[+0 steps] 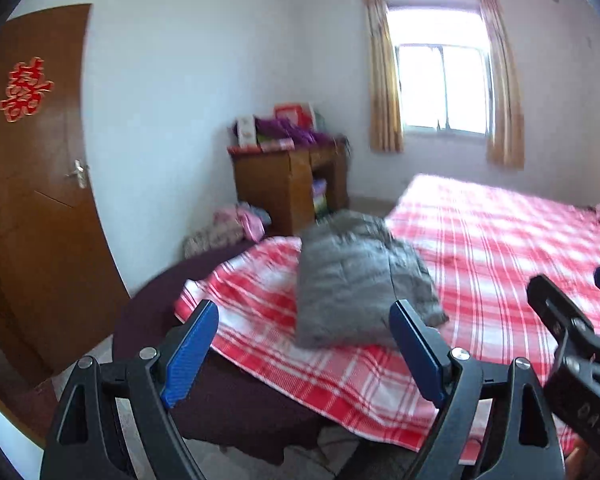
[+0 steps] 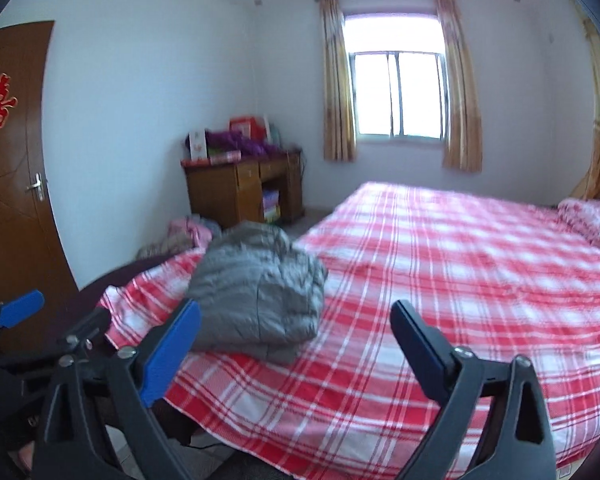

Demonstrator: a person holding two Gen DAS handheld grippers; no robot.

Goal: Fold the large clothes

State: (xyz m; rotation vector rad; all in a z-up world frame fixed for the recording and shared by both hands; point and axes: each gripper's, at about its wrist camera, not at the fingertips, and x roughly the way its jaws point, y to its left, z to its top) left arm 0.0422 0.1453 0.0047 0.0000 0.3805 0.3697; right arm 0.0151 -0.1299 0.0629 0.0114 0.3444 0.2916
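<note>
A grey quilted jacket (image 1: 356,276) lies folded into a thick bundle on the near left part of the bed (image 1: 500,248), on the red and white checked sheet. It also shows in the right wrist view (image 2: 260,288). My left gripper (image 1: 304,316) is open and empty, held above the bed's near edge just short of the jacket. My right gripper (image 2: 296,318) is open and empty, to the right of the jacket and apart from it. The right gripper's fingers (image 1: 556,312) show at the left wrist view's right edge.
A wooden desk (image 2: 244,192) with boxes on top stands by the far wall, left of the curtained window (image 2: 396,92). A pile of pink clothes (image 2: 188,232) lies beyond the bed's corner. A brown door (image 1: 32,184) is at the left. A pillow (image 2: 592,216) lies far right.
</note>
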